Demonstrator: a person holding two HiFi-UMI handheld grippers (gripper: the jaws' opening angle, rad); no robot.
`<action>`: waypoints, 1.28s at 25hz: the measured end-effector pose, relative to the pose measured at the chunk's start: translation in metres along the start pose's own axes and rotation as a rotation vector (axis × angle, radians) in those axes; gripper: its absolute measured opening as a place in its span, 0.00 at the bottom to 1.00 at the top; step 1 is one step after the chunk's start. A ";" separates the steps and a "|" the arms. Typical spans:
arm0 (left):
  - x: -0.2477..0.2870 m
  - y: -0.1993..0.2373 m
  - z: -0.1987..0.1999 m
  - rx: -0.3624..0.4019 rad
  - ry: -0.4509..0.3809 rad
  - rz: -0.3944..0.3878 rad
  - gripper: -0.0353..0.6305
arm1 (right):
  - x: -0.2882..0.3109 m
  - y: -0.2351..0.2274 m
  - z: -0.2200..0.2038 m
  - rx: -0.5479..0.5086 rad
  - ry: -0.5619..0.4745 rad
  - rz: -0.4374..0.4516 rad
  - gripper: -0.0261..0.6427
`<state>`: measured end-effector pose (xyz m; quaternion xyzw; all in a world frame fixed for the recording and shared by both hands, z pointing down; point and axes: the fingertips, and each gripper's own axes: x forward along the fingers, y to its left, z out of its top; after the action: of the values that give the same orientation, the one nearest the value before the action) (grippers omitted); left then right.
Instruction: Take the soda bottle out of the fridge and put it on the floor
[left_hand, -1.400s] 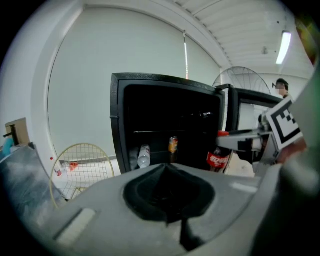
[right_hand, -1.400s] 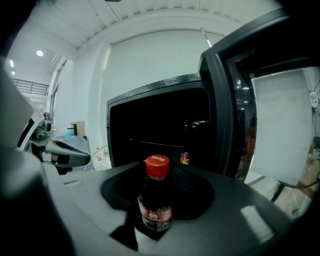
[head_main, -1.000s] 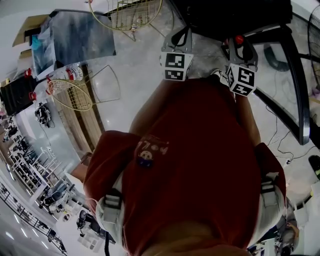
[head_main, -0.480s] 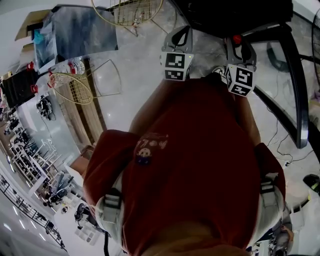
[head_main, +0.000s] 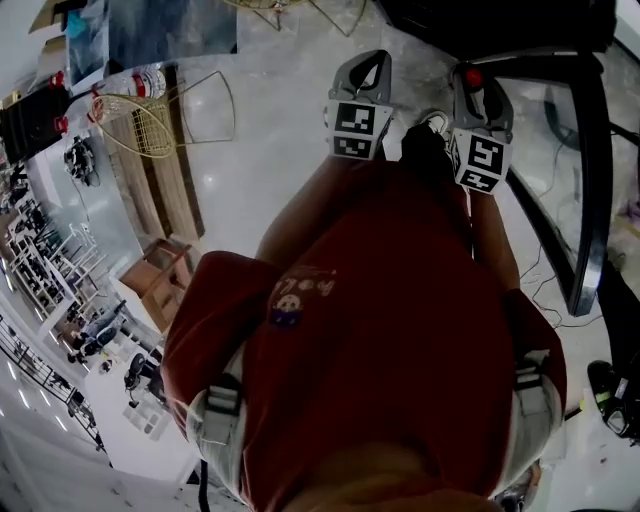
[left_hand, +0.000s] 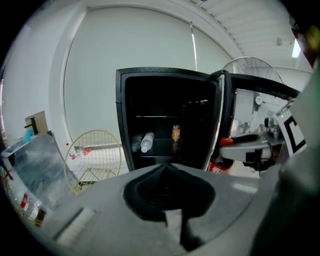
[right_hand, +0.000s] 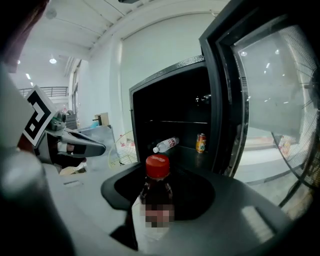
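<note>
We saw a glossy pale floor (head_main: 250, 160) and a boxy matte-black fridge (left_hand: 120, 125) with its door open. The left gripper (left_hand: 172, 222), smooth grey plastic, had its jaws together with nothing between them. The right gripper (right_hand: 152, 227) was clamped on the soda bottle (right_hand: 157, 187), held upright outside the fridge: dark liquid, rounded shoulders, red cap (right_hand: 158, 166).

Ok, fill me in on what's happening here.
A person holds a gripper in each hand. The right gripper grips a red-capped soda bottle, upright, already out of the open black fridge and not yet on the floor. The left gripper is empty, fingers together. A water bottle lying on its side and a can sit on the fridge shelf.
</note>
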<state>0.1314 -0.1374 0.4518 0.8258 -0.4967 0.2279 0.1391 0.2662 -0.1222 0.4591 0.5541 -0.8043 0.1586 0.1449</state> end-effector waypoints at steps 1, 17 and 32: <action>-0.002 -0.002 -0.007 -0.012 0.009 0.009 0.05 | 0.001 0.002 -0.006 0.003 0.011 0.020 0.26; -0.112 0.068 -0.064 -0.130 -0.010 0.158 0.05 | -0.008 0.120 -0.021 -0.127 0.091 0.188 0.26; -0.266 0.200 -0.153 -0.236 -0.066 0.341 0.05 | 0.007 0.288 -0.039 -0.145 0.106 0.266 0.26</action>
<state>-0.1890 0.0402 0.4471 0.7147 -0.6569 0.1613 0.1778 -0.0043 -0.0149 0.4696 0.4219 -0.8710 0.1469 0.2043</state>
